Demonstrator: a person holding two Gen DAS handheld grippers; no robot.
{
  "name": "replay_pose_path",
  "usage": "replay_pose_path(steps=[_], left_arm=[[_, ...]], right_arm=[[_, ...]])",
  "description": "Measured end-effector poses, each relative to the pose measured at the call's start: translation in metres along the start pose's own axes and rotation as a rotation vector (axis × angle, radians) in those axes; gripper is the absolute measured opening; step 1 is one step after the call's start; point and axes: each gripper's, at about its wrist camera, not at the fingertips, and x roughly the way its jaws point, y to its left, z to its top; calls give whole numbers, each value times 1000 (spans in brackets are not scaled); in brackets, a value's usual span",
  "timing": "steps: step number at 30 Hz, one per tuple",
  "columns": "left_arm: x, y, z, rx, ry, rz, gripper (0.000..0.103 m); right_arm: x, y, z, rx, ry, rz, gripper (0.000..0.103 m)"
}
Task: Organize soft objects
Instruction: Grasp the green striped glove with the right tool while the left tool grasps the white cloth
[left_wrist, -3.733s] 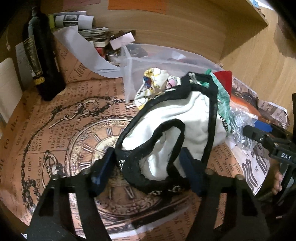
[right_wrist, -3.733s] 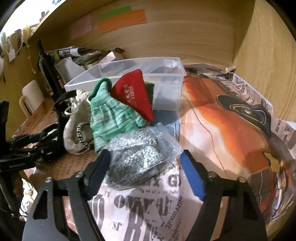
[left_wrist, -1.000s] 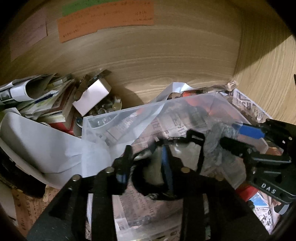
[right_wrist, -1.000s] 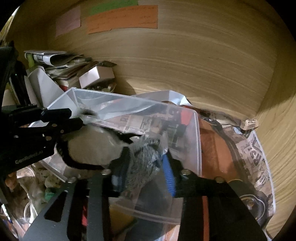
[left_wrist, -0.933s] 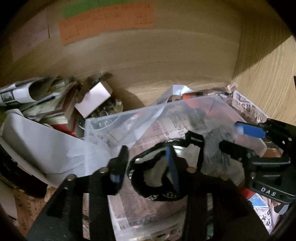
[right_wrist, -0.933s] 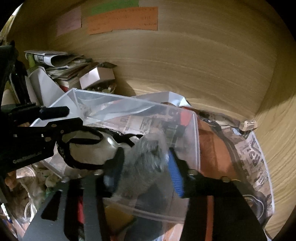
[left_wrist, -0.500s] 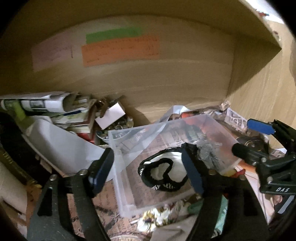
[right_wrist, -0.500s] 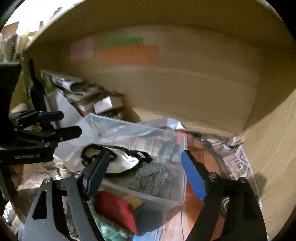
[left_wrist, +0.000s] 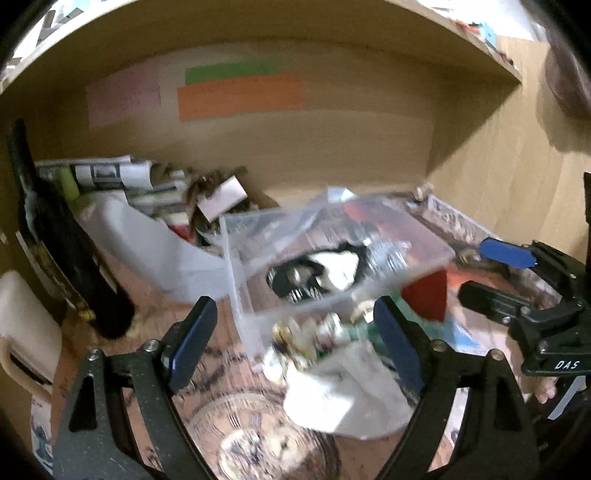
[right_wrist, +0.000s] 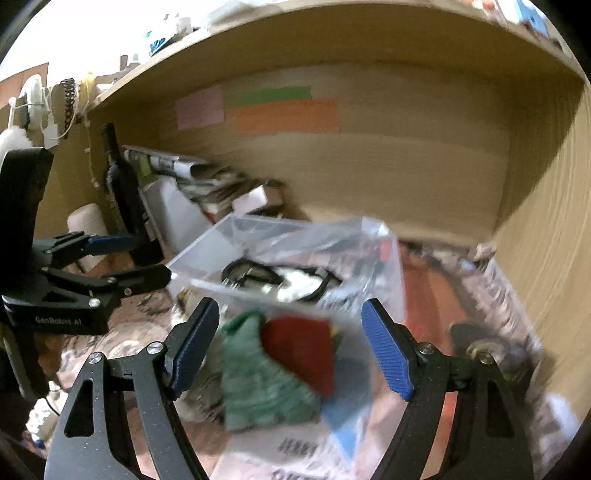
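Note:
A clear plastic bin (left_wrist: 424, 236) (right_wrist: 391, 266) stands on the desk. A white garment with black trim (left_wrist: 332, 264) (right_wrist: 291, 282) and a grey speckled packet (left_wrist: 388, 251) lie inside it. In front of the bin lie a green knit piece (right_wrist: 255, 387), a red piece (right_wrist: 299, 347) (left_wrist: 424, 295), a floral cloth (left_wrist: 306, 336) and a white cloth (left_wrist: 343, 398). My left gripper (left_wrist: 295, 343) is open and empty, above the white cloth. My right gripper (right_wrist: 291, 343) is open and empty, above the green and red pieces. Both frames are blurred.
A dark bottle (left_wrist: 70, 236) (right_wrist: 122, 184) stands at the left. Stacked papers and a small box (left_wrist: 221, 195) lie behind the bin against the wooden back wall. A white sheet (left_wrist: 155, 243) leans beside the bin. Printed paper covers the desk (left_wrist: 240, 435).
Both grippers let go of the white garment and the grey packet inside the bin, opened wide, and pulled back and up away from the bin.

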Motion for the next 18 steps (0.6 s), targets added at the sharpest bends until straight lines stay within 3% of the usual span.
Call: replay_pose_path(steps=[10, 12, 18], left_arm=[[18, -21, -41, -32, 115, -89, 85], [25, -21, -44, -47, 140, -109, 74], [42, -21, -53, -71, 194, -160, 54]], right_arm=[[14, 8, -38, 22, 106, 14, 77], [16, 8, -40, 24, 118, 18, 77], [23, 13, -41, 6, 132, 30, 69]])
